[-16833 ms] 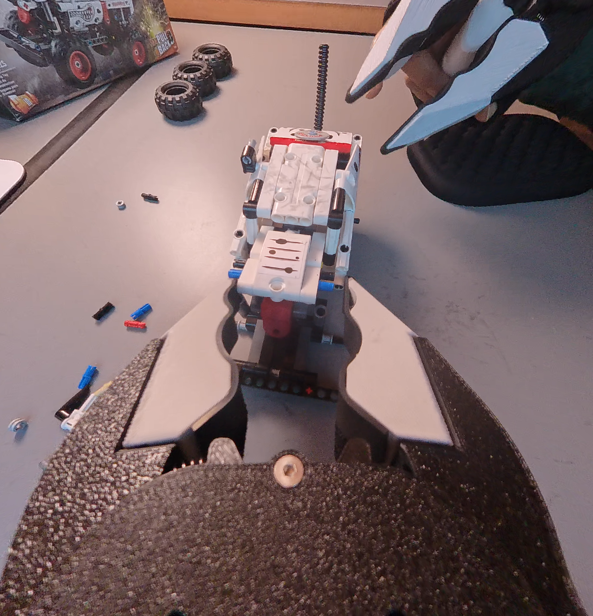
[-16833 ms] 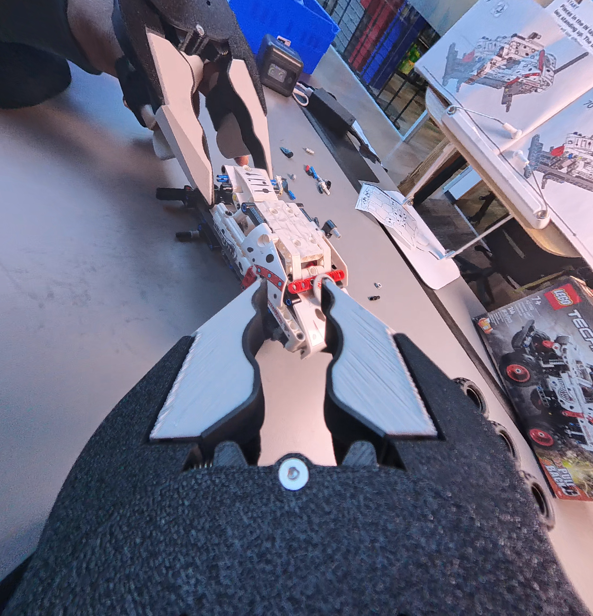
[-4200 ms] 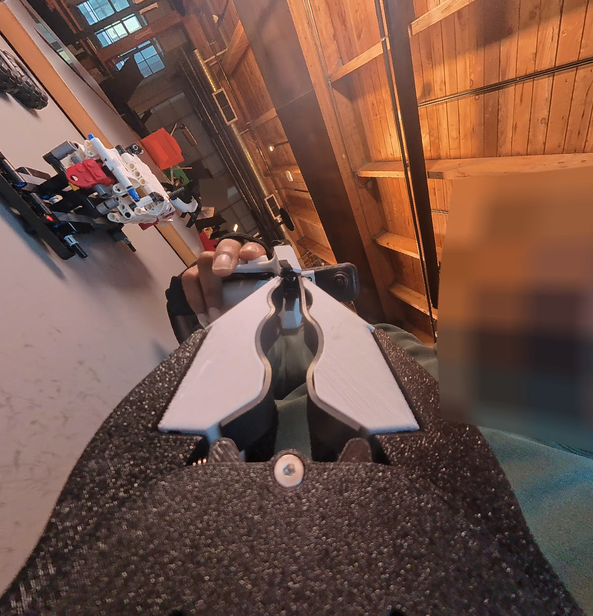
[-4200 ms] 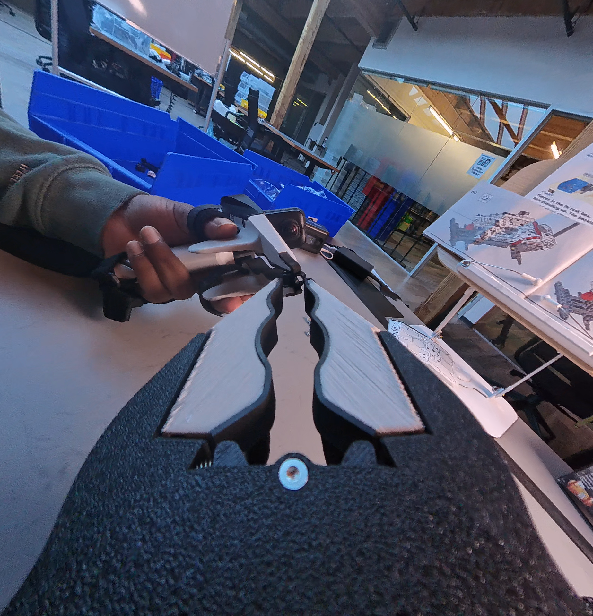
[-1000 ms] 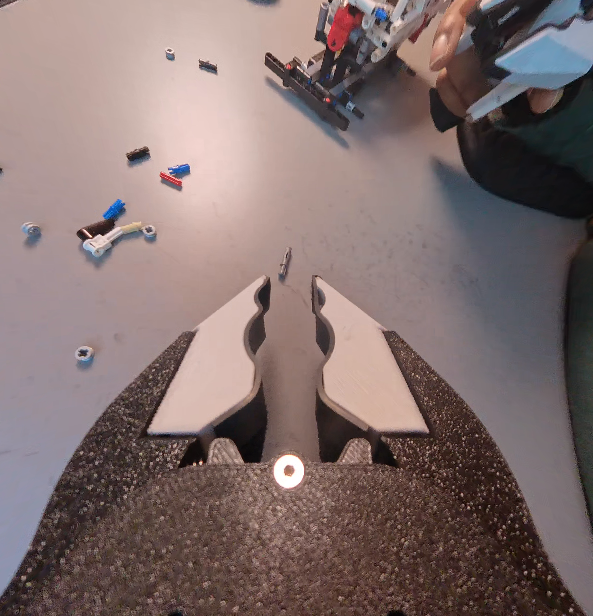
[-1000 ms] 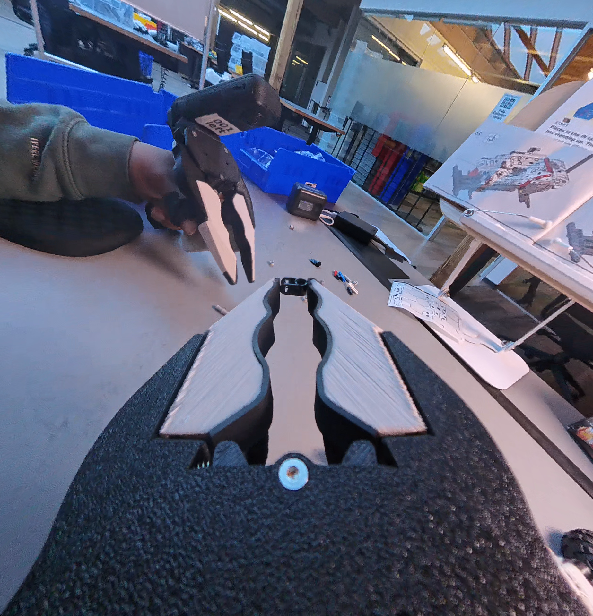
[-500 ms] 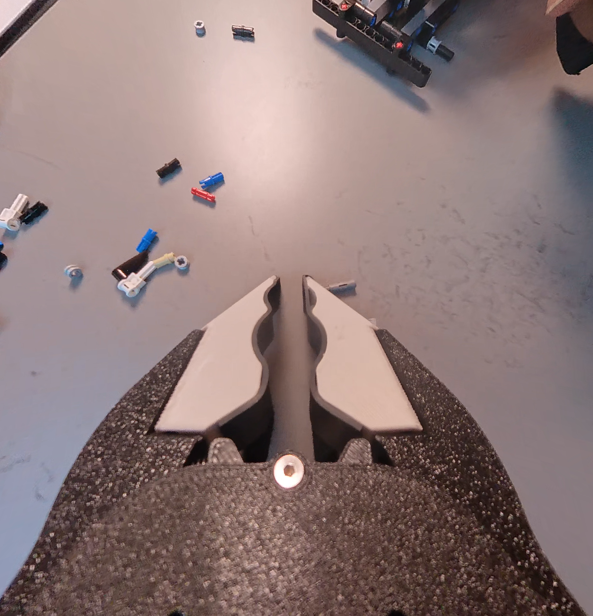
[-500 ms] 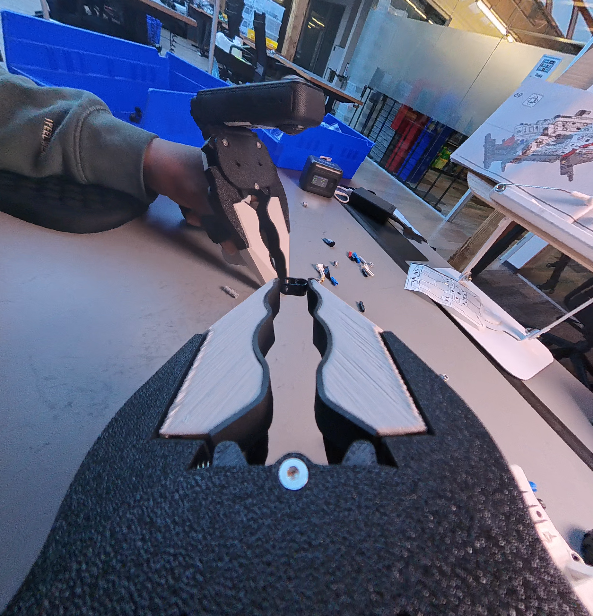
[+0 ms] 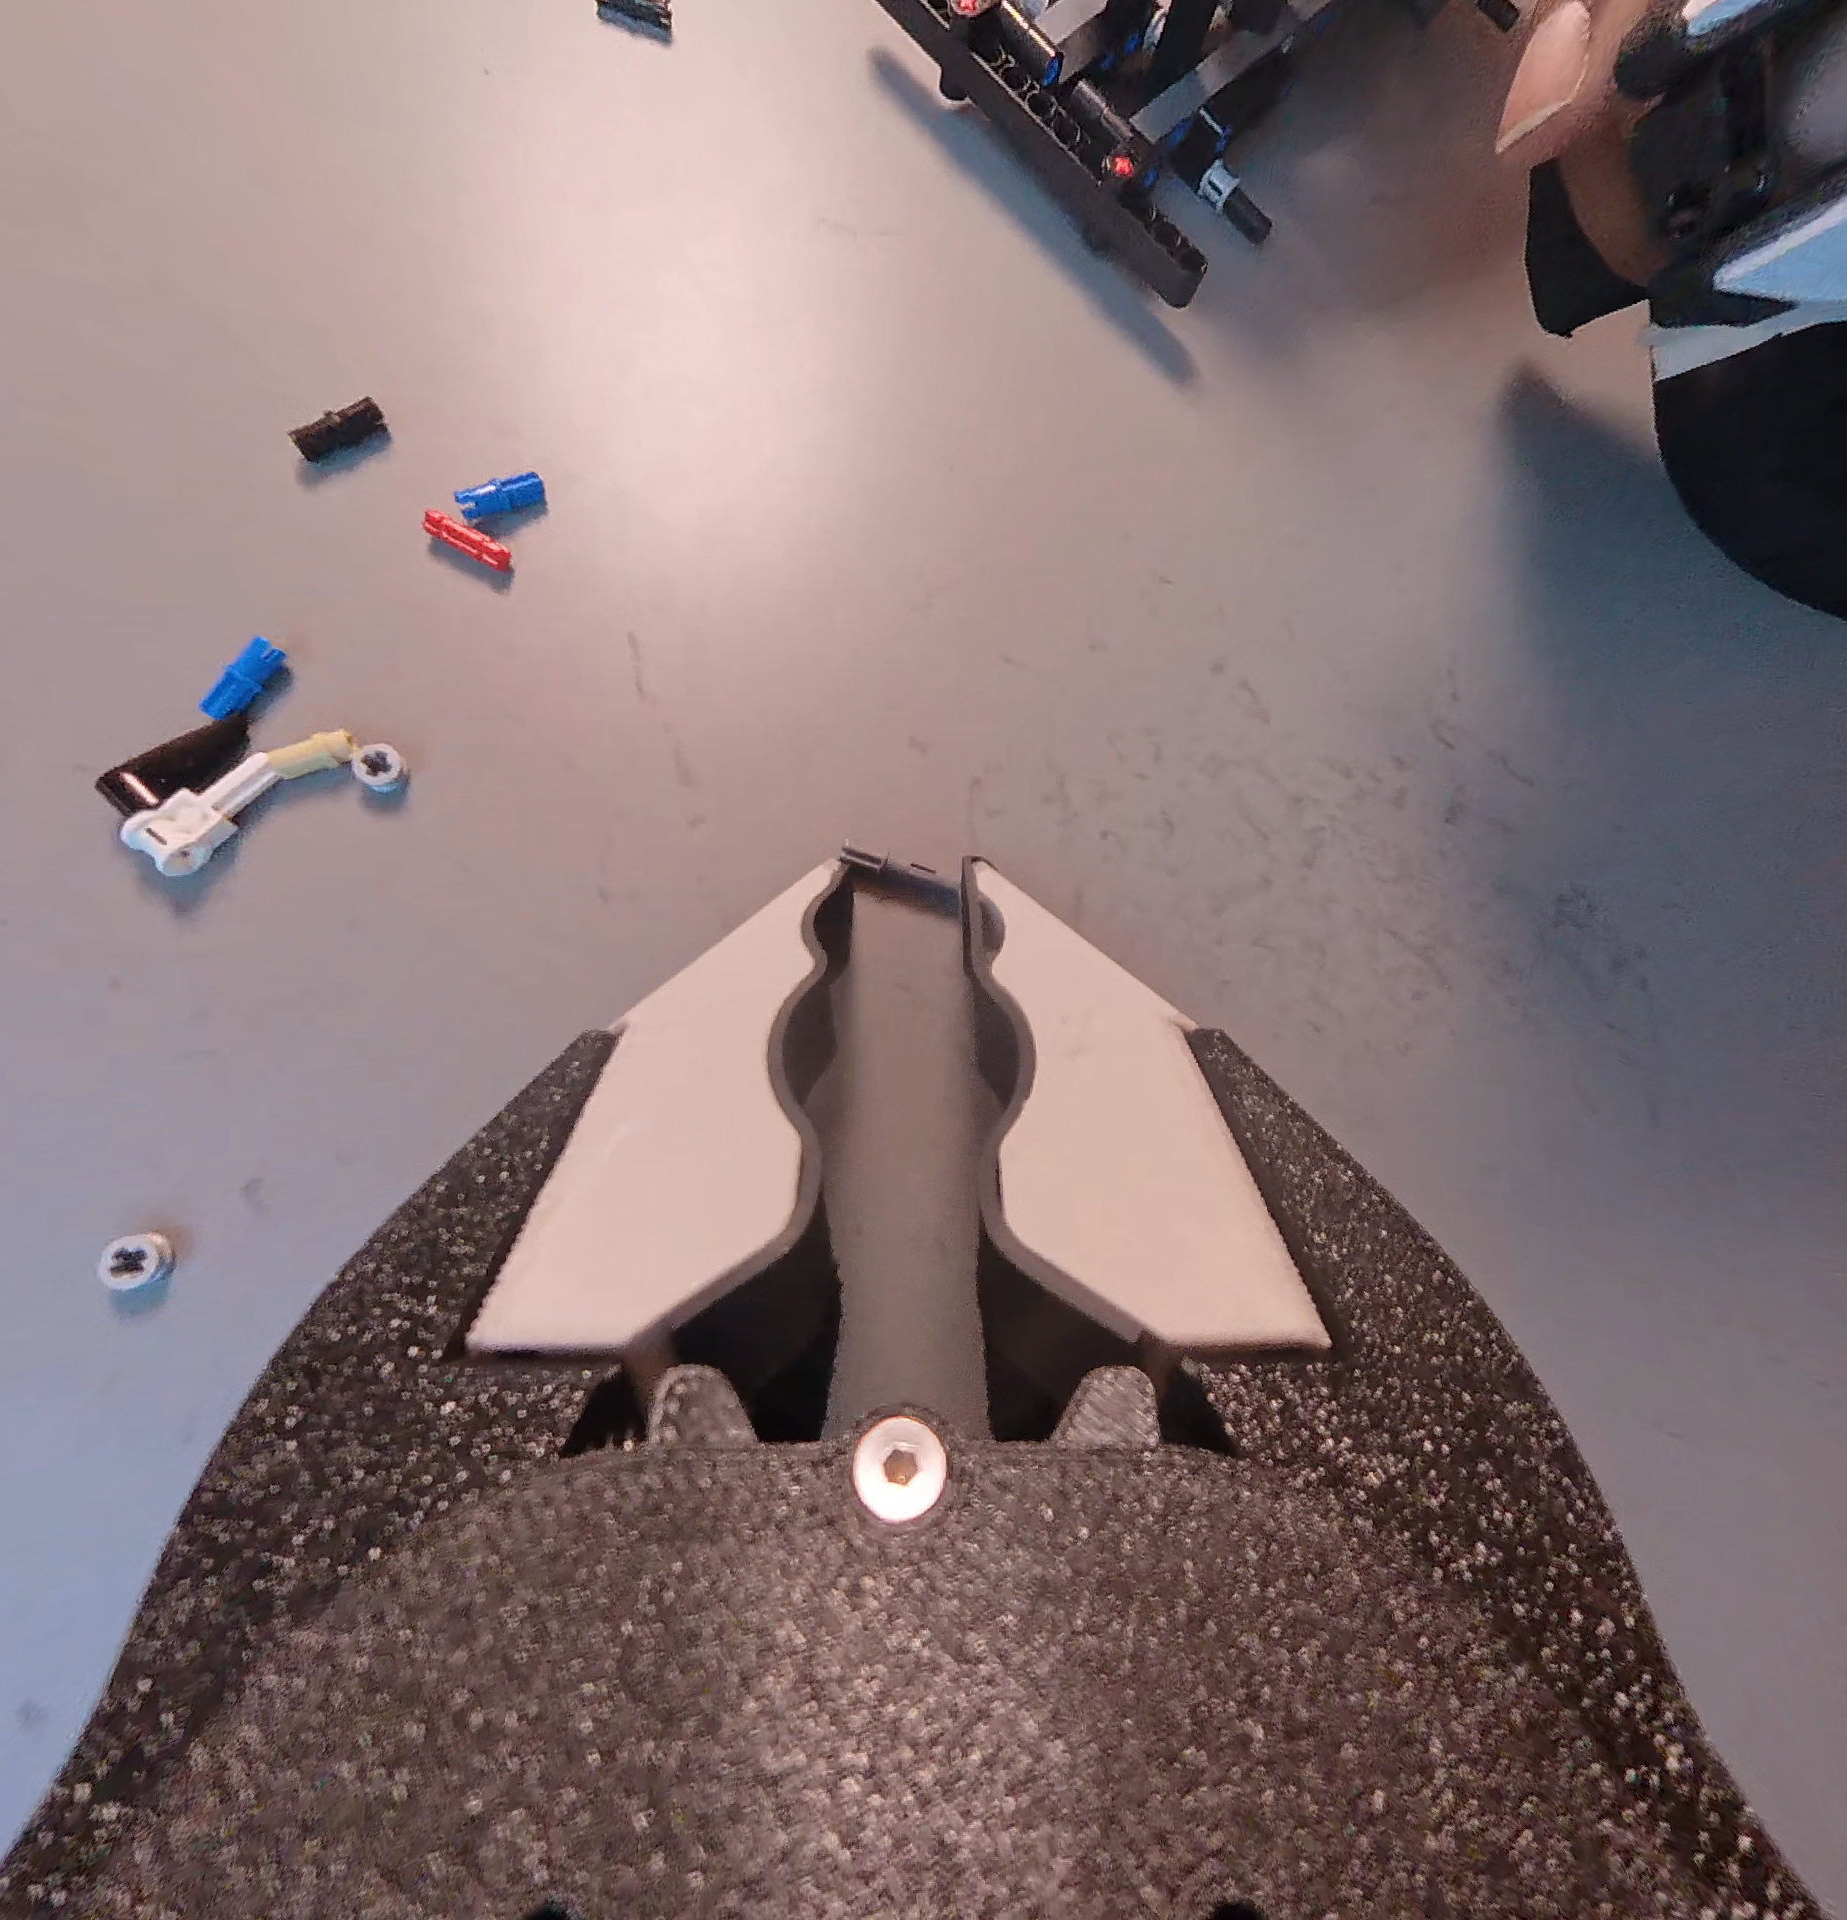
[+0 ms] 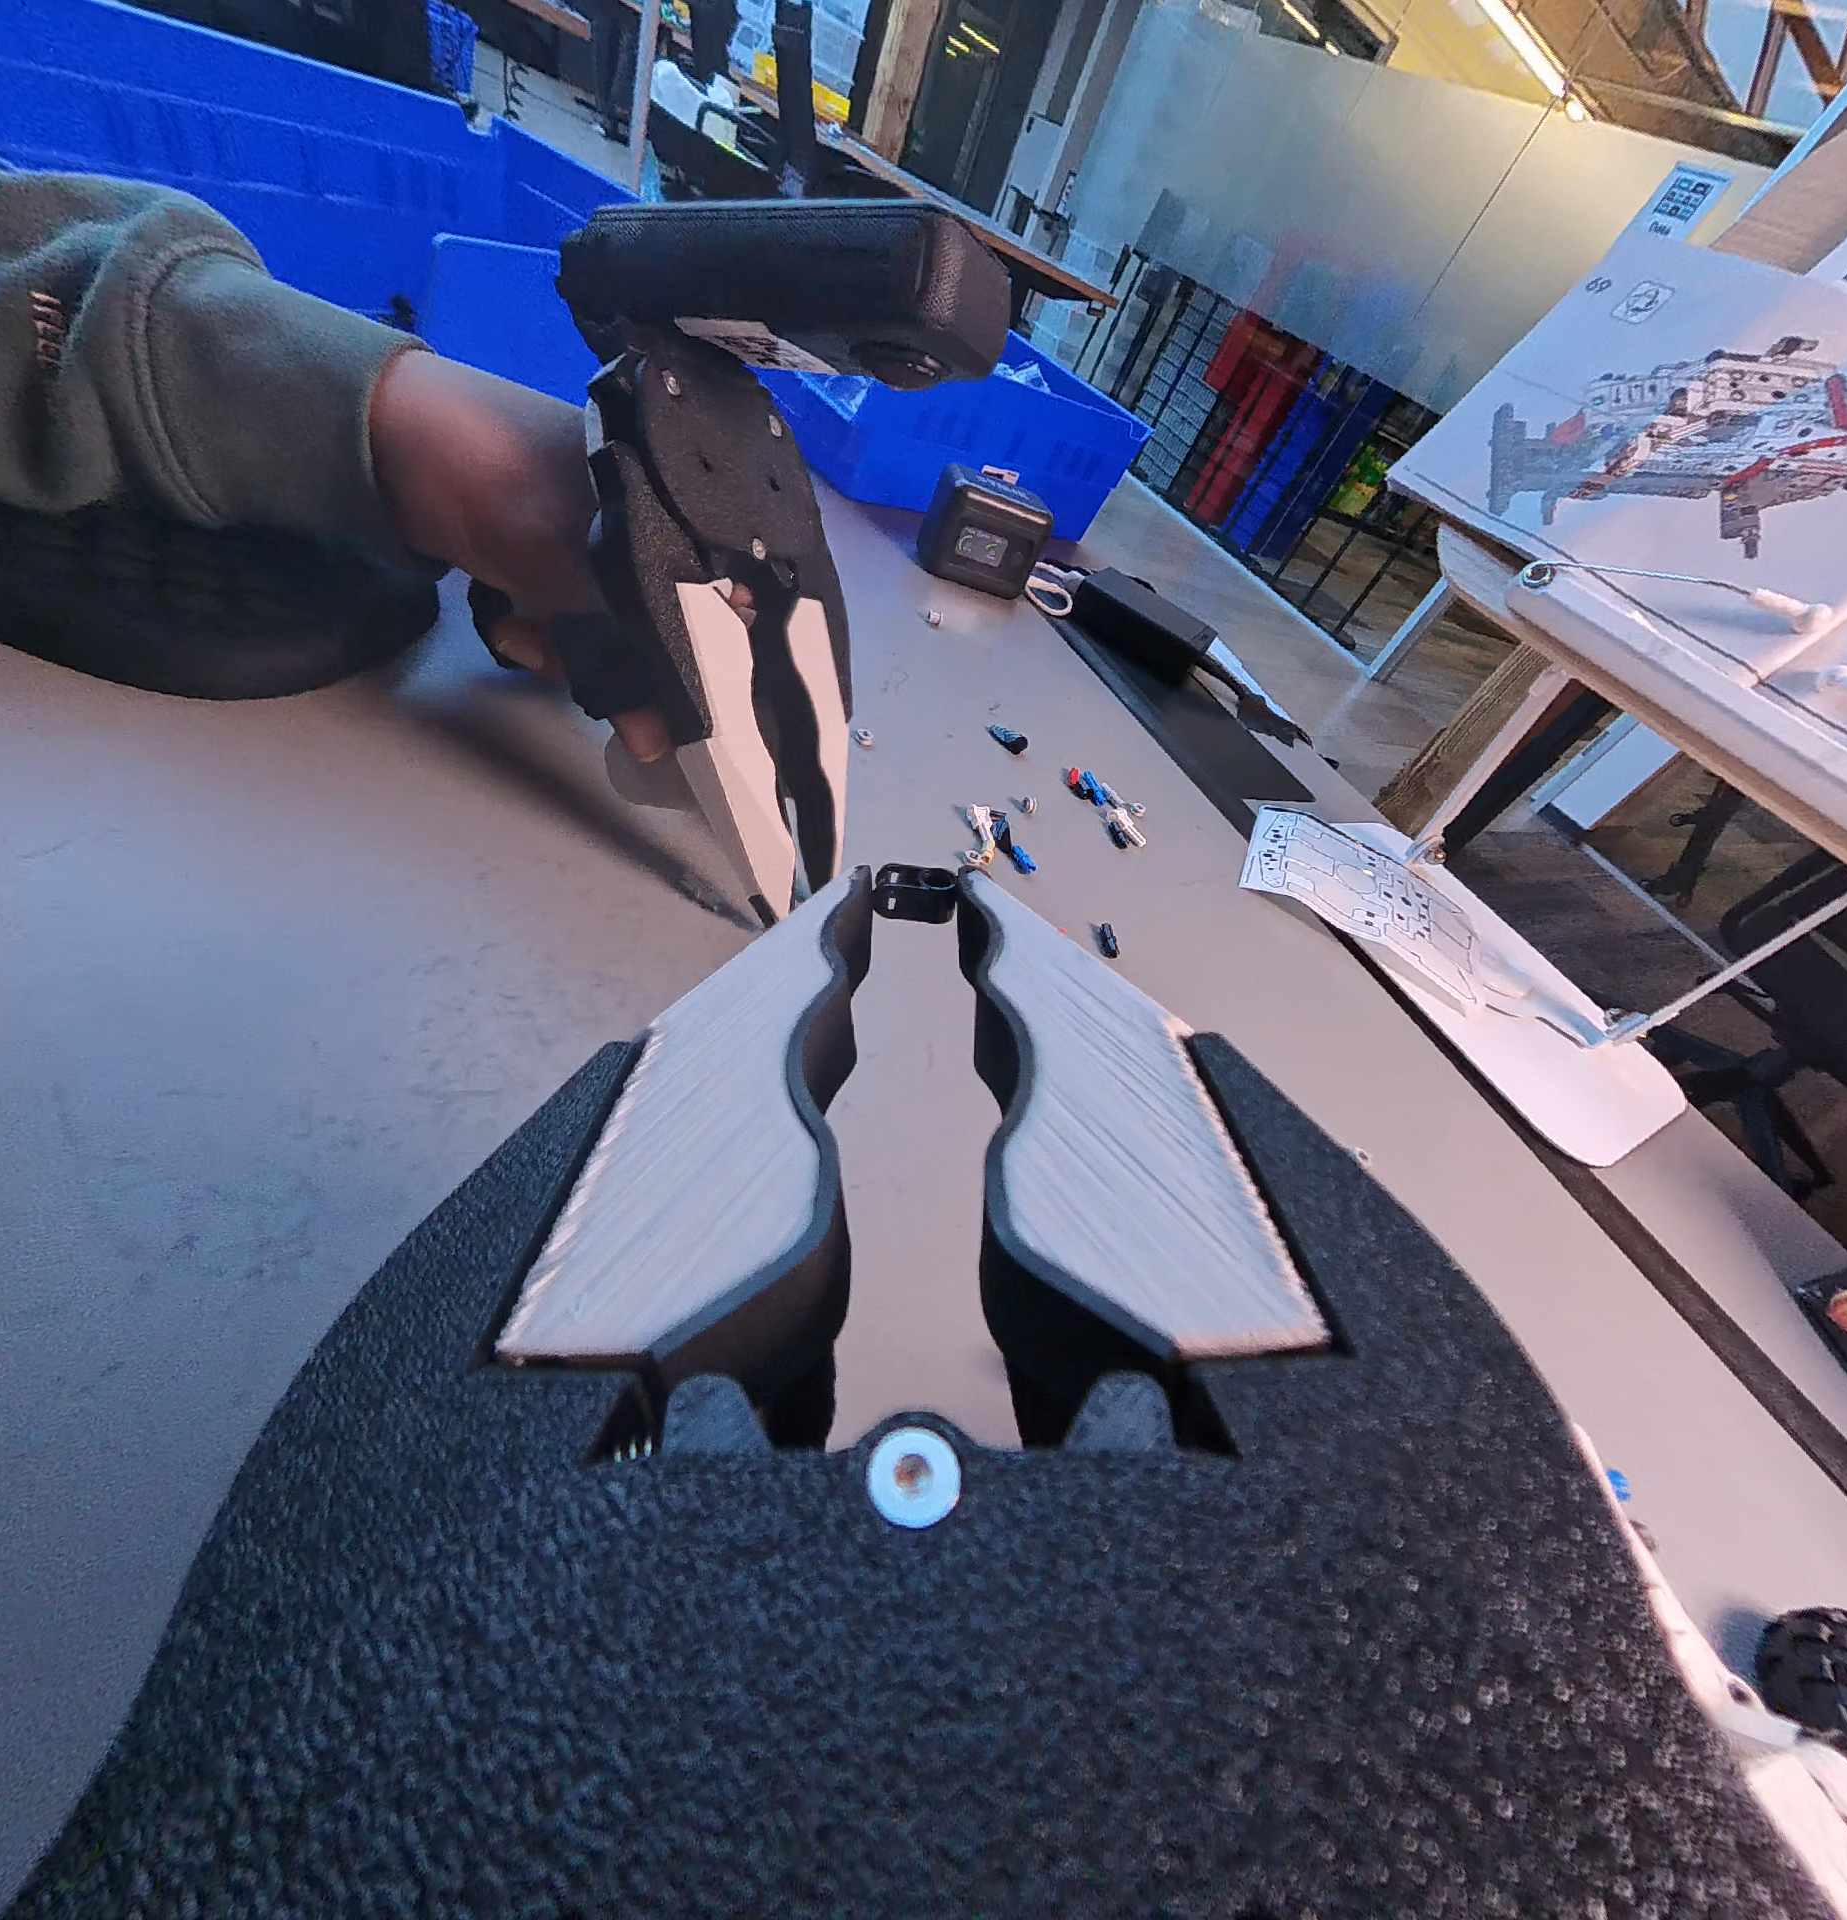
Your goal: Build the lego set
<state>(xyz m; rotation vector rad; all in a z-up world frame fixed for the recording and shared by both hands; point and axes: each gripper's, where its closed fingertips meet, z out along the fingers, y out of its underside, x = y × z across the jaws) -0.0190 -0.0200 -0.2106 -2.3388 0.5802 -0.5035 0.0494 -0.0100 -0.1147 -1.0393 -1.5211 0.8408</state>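
The grey bench [image 9: 1106,582] fills both views. At its far right edge in the right wrist view stands an open instruction booklet [image 10: 1667,416] on a white stand [image 10: 1584,1101], with a printed sheet [image 10: 1355,894] lying on the stand's base. Blue bins [image 10: 960,436] sit at the far side, and near them a small black camera [image 10: 983,542] and a black power brick [image 10: 1142,623].

The part-built lego truck [image 9: 1095,114] lies at the far edge of the left wrist view, its black studded beam nearest the camera. One black tyre [image 10: 1823,1673] shows at the near right of the right wrist view.

The left tongs [image 9: 903,868] point down at the bench and are clamped on a small dark grey pin [image 9: 893,864] that lies crosswise between the tips. The right tongs [image 10: 914,894] are clamped on a small black connector [image 10: 914,896] with round holes, held above the bench, just beside the tips of the left tongs in that view.

Loose pieces lie scattered to the left in the left wrist view: a white and tan linked piece [image 9: 233,795] with a black piece [image 9: 166,769] touching it, a black pin [image 9: 337,428], two blue pins [image 9: 498,496] [image 9: 241,677], a red axle [image 9: 467,540] and two small grey bushes [image 9: 381,767] [image 9: 134,1260].
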